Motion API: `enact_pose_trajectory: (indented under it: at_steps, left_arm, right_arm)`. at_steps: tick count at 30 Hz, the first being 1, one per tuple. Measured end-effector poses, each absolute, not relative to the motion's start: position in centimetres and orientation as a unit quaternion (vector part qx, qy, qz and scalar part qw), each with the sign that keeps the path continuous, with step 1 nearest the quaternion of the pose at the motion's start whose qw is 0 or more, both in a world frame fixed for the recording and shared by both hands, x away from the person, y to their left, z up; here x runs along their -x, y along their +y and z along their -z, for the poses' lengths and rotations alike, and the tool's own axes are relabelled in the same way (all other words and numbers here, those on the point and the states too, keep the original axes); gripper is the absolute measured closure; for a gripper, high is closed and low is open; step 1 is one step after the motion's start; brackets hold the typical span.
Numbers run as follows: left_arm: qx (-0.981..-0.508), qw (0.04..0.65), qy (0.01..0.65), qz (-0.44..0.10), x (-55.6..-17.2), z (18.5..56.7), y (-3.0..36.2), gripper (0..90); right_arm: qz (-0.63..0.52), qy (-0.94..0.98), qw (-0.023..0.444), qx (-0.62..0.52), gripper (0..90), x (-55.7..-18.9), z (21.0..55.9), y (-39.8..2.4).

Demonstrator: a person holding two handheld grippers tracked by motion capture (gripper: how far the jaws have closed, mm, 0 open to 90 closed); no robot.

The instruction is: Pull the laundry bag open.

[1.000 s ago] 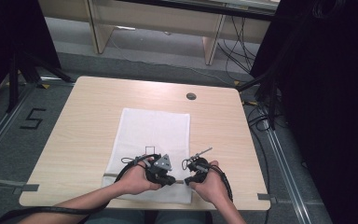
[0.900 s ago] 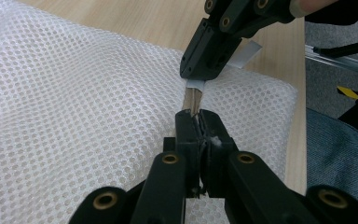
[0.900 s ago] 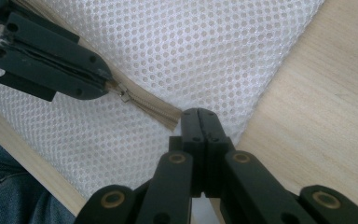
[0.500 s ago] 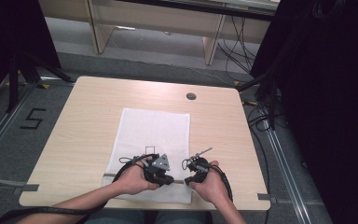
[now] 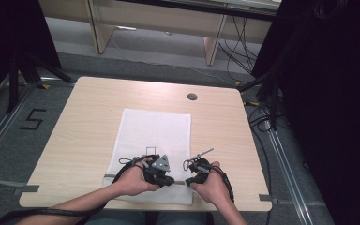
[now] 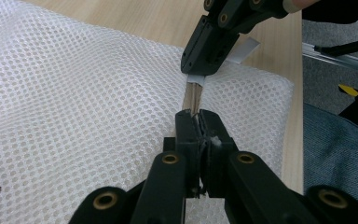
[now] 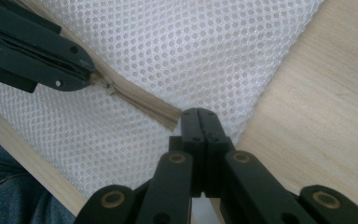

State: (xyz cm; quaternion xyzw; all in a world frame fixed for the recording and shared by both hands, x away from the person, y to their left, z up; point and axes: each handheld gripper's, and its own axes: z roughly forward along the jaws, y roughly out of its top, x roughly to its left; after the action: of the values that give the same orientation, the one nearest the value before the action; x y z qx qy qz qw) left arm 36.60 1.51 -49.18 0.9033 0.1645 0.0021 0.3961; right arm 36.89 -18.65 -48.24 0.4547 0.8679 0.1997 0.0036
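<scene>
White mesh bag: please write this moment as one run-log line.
white mesh laundry bag flat on wooden table | left claw shut on beige zipper | right claw shut at zipper end

Light wooden surface (image 5: 98, 122) with a round grommet (image 5: 192, 96), standing on grey carpet floor (image 5: 23, 140) marked "5" (image 5: 33, 119). A wooden desk (image 5: 159, 18) stands beyond; black curtains (image 5: 328, 93) flank the scene, cables (image 5: 234, 47) trailing on the floor.

right claw (image 7: 204, 116): clamped at zipper (image 7: 142, 103) end | mesh bag (image 7: 186, 51) (white)
</scene>
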Motion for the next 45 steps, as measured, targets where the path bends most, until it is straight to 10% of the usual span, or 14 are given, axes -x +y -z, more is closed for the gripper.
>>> enact_pose_trajectory:
  at_steps: [45]
  left_arm:
    - [-0.907, 0.392, 0.155, -0.011, -36.6, 49.0, 2.8, 87.3]
  right_arm:
    - [-0.201, 0.863, -0.002, -0.464, 90.0, -36.8, 48.3, -18.8]
